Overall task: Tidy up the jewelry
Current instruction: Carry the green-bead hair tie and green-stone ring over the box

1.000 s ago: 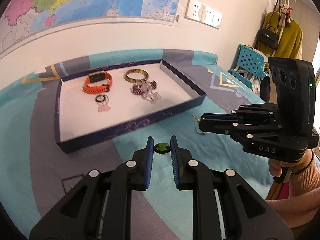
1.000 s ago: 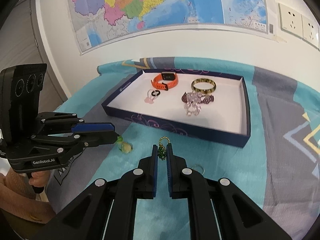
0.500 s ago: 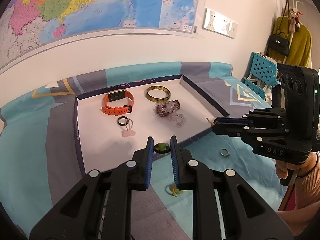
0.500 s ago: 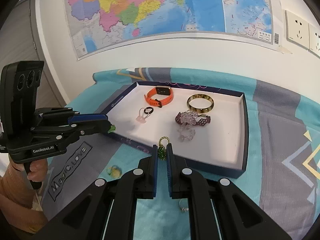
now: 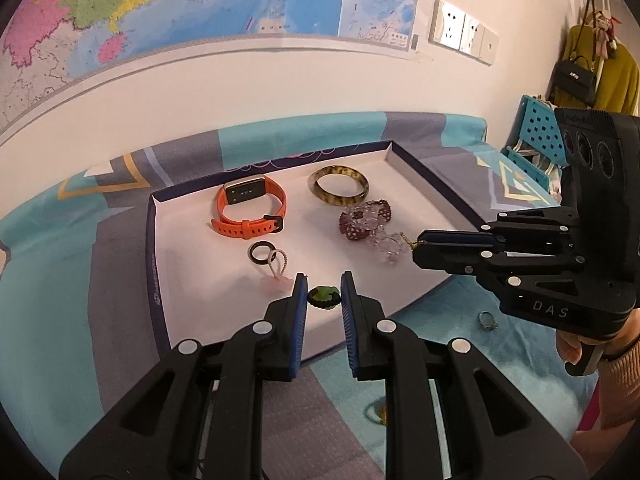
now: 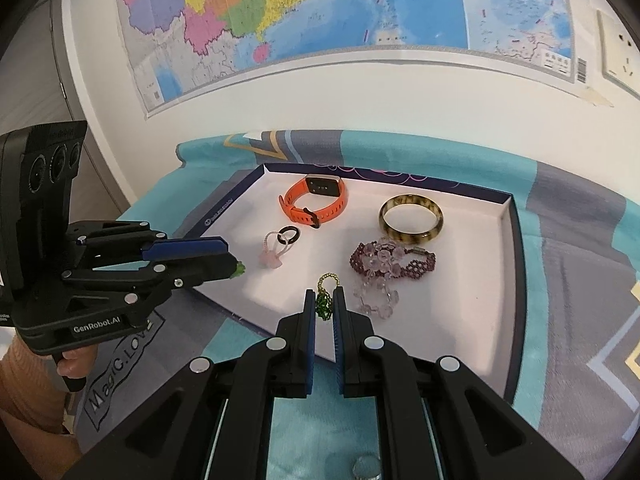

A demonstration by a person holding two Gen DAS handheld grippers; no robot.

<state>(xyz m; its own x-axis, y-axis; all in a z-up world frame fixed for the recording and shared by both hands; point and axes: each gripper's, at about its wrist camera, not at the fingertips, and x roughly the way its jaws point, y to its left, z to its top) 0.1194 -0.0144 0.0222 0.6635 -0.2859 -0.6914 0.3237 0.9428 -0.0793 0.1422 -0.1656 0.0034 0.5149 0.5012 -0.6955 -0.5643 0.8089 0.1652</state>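
Bracelets (image 6: 391, 265), bangle (image 6: 411, 219), watch (image 6: 316, 201) inside tray (image 6: 516, 256) beneath claws.

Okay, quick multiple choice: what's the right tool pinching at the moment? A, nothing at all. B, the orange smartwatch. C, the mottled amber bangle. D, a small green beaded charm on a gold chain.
D: the right tool is shut on the small green beaded charm on a gold chain, while the orange smartwatch and the mottled amber bangle lie in the white-lined tray.
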